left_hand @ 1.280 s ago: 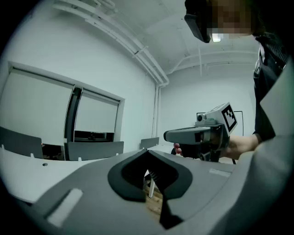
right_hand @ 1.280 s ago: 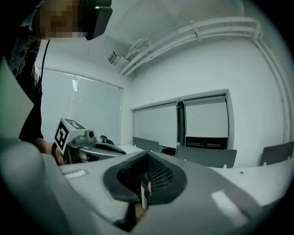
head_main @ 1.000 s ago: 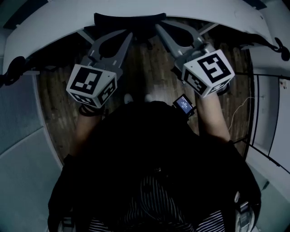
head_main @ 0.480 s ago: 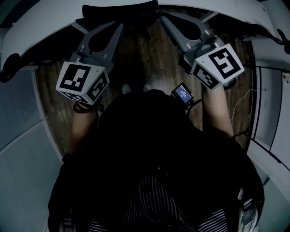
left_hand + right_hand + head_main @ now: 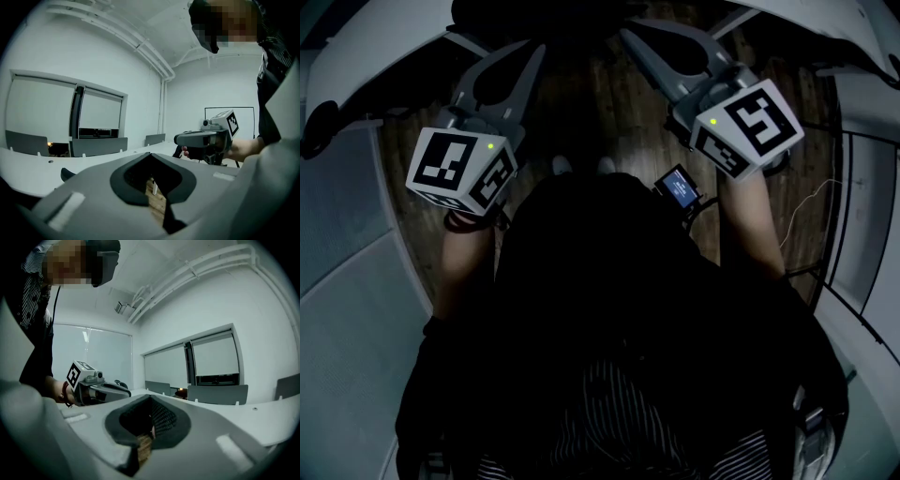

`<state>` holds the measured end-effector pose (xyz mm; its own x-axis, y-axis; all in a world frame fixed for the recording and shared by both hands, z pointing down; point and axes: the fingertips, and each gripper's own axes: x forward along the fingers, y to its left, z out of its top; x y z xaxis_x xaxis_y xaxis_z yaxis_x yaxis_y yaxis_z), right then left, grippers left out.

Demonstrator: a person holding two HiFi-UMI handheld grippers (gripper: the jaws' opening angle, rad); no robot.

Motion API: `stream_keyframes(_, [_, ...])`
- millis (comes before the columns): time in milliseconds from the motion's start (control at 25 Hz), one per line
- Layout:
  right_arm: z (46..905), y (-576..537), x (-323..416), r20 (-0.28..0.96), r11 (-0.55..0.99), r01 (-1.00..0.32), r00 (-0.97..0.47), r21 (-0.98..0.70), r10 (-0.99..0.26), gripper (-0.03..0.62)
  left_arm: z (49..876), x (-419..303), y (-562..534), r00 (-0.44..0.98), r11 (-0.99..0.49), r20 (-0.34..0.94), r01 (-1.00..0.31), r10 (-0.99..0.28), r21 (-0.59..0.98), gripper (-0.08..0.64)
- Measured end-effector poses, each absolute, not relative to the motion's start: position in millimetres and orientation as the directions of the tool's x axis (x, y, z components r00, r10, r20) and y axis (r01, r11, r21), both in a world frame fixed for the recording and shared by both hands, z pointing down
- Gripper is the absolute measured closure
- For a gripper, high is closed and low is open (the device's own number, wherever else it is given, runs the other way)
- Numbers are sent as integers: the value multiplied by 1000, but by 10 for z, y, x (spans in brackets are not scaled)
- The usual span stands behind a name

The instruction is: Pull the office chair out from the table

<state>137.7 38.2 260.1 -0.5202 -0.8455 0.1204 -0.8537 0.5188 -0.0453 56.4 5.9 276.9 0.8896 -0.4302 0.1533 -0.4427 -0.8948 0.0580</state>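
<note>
Both grippers stand a little higher in the head view than one second ago, and they are wider apart: the left gripper [image 5: 536, 49] has gone to the left and the right gripper [image 5: 626, 36] a little to the right. The office chair [image 5: 553, 17] now lies closer to the top edge of this view, and only its dark backrest shows. A small green light [image 5: 490, 145] now shines on each marker cube, which did not show before.

The left gripper has its jaws closed. In the left gripper view the two tips meet, and nothing is pressed between them. Through the drop-shaped opening behind the tips I see the wooden floor [image 5: 581, 122] and a dark part that I cannot name. The right gripper is closed in the same way. In its opening a black mesh [image 5: 163, 420] shows, which looks like the backrest of the chair.

Both pairs of tips point at the backrest and are very near it, one toward each side. Whether they touch it, I cannot tell. The chair stands at the curved edge of the white table [image 5: 384, 42], which runs over the top of the head view.

A small device with a blue screen [image 5: 680, 190] hangs just beside the person's right forearm.
</note>
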Motion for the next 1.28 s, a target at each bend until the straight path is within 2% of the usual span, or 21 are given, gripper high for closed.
stream_keyframes(520, [2524,154,1451,117,510,-860,-510,-32,-852,592,2692,498,-214,881,-886,146,-461,-450,54,557])
stream_keyframes(600, [2472,82,1421,119,503,-864,-501,-14,-857,592,2641,516,-278,897,-903,134,-428,-421,28,557])
stream_keyframes(760, [2443,-122,1378,130,503,-864,-497,13,-858,592,2678,588,-401,942,-956,170,-274,-289,-106,557])
stream_keyframes(960, [2388,-326,1355,144,495,-868,-486,30,-862,592,2605,596,-654,952,-963,156,-252,-264,-96,557])
stream_keyframes(1280, [1857,-232,677,140,506,-861,-495,51,-857,592,2019,51,-443,962,-965,115,-233,-247,-122,557])
